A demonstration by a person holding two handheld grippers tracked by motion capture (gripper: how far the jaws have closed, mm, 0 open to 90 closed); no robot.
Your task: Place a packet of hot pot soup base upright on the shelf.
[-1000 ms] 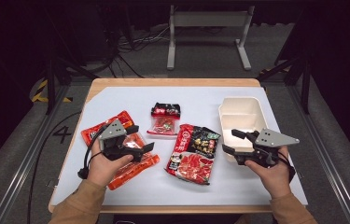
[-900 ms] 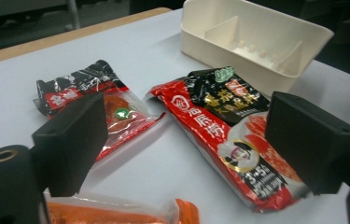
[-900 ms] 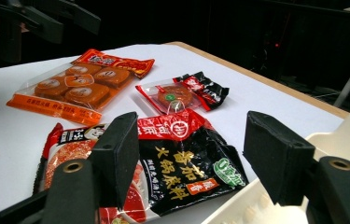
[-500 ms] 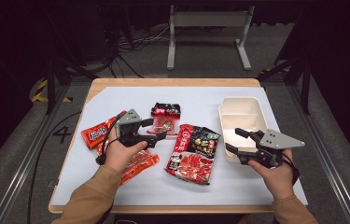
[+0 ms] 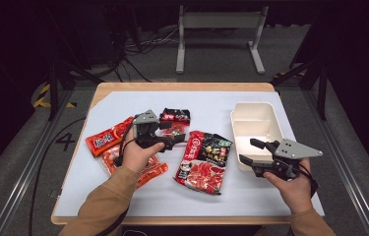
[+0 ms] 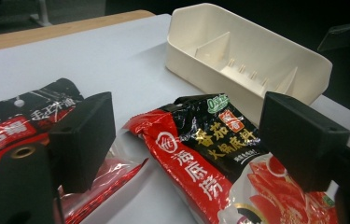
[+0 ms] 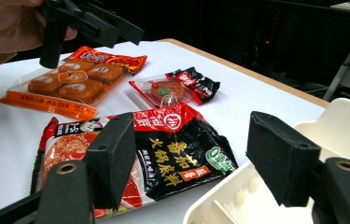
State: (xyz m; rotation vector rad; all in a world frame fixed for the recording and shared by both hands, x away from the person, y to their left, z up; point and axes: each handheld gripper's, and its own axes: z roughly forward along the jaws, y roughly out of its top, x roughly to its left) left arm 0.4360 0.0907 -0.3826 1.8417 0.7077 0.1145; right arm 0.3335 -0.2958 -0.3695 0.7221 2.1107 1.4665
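Observation:
A large red and black sauce packet (image 5: 204,160) lies mid-table. My left gripper (image 5: 174,136) hovers just left of it, beside a small black and red snack packet (image 5: 174,118). In the left gripper view the left gripper (image 6: 191,144) is open, the sauce packet (image 6: 210,158) below and ahead; its jaws have just been closing slightly, gripping nothing. My right gripper (image 5: 251,151) hangs at the near corner of a cream divided box (image 5: 253,128). Its jaws (image 7: 198,163) stand open over the box rim (image 7: 340,121) and the sauce packet (image 7: 163,144), and have just been opening wider, with nothing held.
An orange packet of brown cakes (image 5: 145,169) and a red-orange packet (image 5: 106,138) lie under and left of the left hand. The white mat (image 5: 221,103) covers a wooden table; bare mat lies behind the packets. A metal stand (image 5: 219,29) stands beyond the table.
The left hand has moved right, from over the orange packets to the gap beside the small snack packet and the sauce packet. The right hand has stayed put.

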